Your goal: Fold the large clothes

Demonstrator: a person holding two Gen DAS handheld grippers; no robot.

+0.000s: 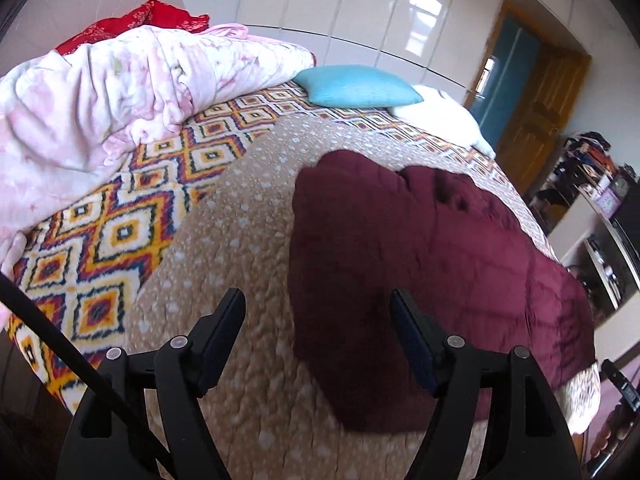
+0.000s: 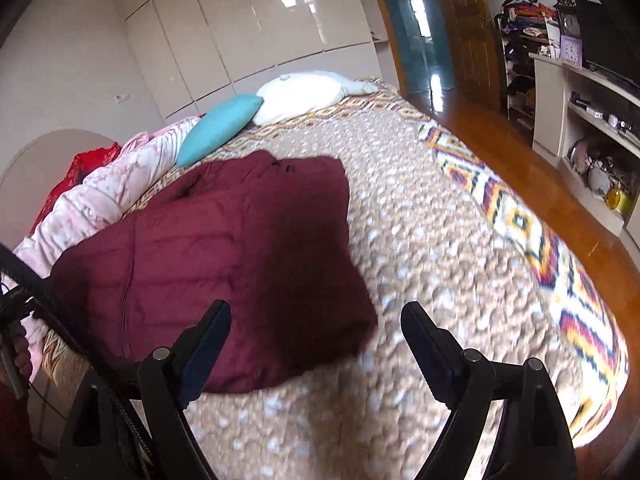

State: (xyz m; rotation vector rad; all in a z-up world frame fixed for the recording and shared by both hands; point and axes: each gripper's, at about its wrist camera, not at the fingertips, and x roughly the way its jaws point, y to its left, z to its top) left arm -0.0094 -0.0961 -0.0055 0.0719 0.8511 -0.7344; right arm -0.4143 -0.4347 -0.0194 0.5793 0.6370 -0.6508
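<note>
A dark maroon quilted jacket [image 1: 432, 264] lies folded into a bulky block on the beige spotted blanket [image 1: 224, 264] of a bed. My left gripper [image 1: 318, 300] hangs open above the jacket's left edge with nothing between its fingers. In the right wrist view the same jacket [image 2: 224, 256] fills the middle left. My right gripper [image 2: 316, 316] is open over its near right corner, and its jaws hold nothing. The beige blanket [image 2: 432, 272] shows to the right of the jacket.
A pink floral duvet [image 1: 104, 108], a red cloth [image 1: 136, 20], a teal cushion [image 1: 356, 86] and a white pillow [image 1: 440, 116] lie at the bed's far side. Patterned bedspread [image 2: 520, 220] edges the bed. Wooden floor [image 2: 496, 136] and cluttered shelves [image 2: 592, 120] are on the right.
</note>
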